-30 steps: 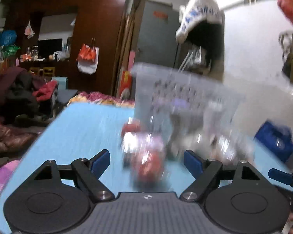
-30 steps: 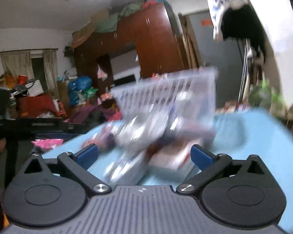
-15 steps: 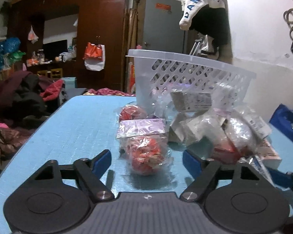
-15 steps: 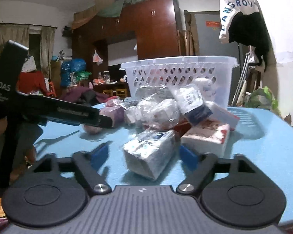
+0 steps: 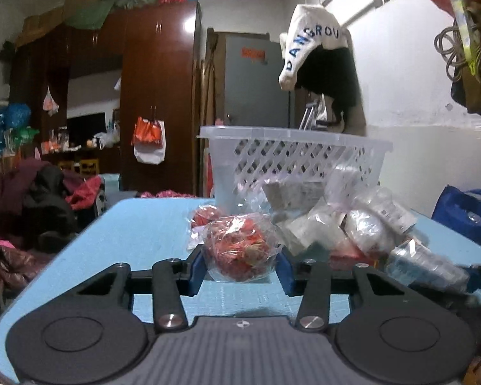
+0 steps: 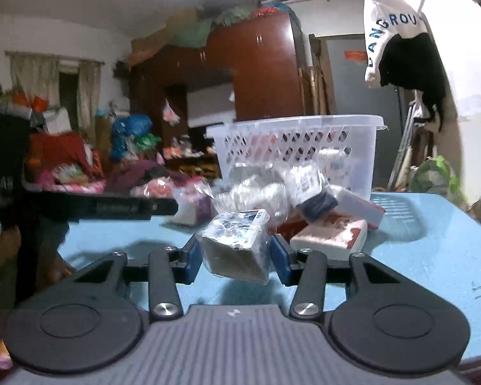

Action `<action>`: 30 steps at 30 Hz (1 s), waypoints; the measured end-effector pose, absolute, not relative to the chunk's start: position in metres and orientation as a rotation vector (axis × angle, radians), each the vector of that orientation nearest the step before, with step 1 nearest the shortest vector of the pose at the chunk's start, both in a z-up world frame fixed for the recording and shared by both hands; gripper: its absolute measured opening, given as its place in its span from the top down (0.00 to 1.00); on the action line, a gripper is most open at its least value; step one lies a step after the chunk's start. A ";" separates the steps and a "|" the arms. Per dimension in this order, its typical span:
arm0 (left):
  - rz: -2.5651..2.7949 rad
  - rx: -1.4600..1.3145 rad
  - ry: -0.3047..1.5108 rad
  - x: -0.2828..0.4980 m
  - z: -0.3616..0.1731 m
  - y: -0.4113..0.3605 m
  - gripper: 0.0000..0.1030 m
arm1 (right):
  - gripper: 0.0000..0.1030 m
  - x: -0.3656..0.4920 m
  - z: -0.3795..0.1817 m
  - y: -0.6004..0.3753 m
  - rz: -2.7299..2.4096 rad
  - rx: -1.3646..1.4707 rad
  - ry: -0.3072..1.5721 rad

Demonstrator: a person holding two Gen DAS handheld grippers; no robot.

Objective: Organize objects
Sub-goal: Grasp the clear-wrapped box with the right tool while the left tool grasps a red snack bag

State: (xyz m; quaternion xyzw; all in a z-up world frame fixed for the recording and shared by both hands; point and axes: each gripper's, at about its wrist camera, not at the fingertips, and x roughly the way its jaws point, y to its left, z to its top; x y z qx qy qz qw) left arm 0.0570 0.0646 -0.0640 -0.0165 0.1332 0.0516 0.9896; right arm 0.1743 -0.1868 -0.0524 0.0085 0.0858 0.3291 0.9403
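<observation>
Left claw [image 5: 240, 268] is pinching a crinkly red-filled bag [image 5: 242, 250], soft and light, best squeezed mid-bulge; right claw [image 6: 232, 256] is clamping a film-wrapped box [image 6: 235, 245], stiff yet slippery, just above the blue surface [image 6: 417, 256]. Beyond both, the white basket [image 6: 304, 150] is standing; only the right view is showing the left tool's side.

Left gripper [image 5: 240, 268]: black linkage arms, blue pads [image 5: 198, 268], silver screws at the pivots, two round black discs, ribbed grey body with a small white logo. Right gripper [image 6: 235, 258]: same build, black arms, blue pads [image 6: 279, 259], silver screws, grey ribbed housing. From the right wrist view the left gripper shows as a black bar with faint white lettering, unreadable.
</observation>
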 end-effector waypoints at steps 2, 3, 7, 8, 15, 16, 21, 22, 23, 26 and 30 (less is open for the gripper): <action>0.100 -0.039 0.272 0.057 -0.063 0.067 0.52 | 0.53 0.177 -0.047 -0.196 0.670 0.026 0.167; 0.095 -0.049 0.278 0.057 -0.064 0.069 0.52 | 0.53 0.178 -0.045 -0.201 0.663 0.034 0.164; 0.071 -0.067 0.279 0.060 -0.066 0.072 0.52 | 0.53 0.186 -0.043 -0.219 0.670 0.088 0.171; 0.068 -0.062 0.275 0.060 -0.067 0.070 0.52 | 0.53 0.188 -0.043 -0.220 0.674 0.094 0.177; 0.059 -0.055 0.244 0.052 -0.067 0.067 0.52 | 0.53 0.191 -0.042 -0.222 0.692 0.097 0.169; 0.057 -0.062 0.243 0.052 -0.068 0.068 0.52 | 0.53 0.190 -0.042 -0.224 0.687 0.092 0.163; 0.056 -0.090 0.233 0.049 -0.068 0.074 0.52 | 0.53 0.188 -0.039 -0.231 0.684 0.092 0.122; 0.060 -0.096 0.230 0.048 -0.068 0.075 0.52 | 0.53 0.188 -0.039 -0.232 0.687 0.098 0.118; 0.064 -0.104 0.223 0.047 -0.067 0.076 0.52 | 0.53 0.189 -0.038 -0.234 0.687 0.103 0.115; 0.069 -0.124 0.215 0.046 -0.066 0.080 0.52 | 0.53 0.193 -0.038 -0.240 0.702 0.127 0.117; 0.065 -0.124 0.219 0.047 -0.066 0.080 0.52 | 0.53 0.198 -0.041 -0.249 0.693 0.161 0.126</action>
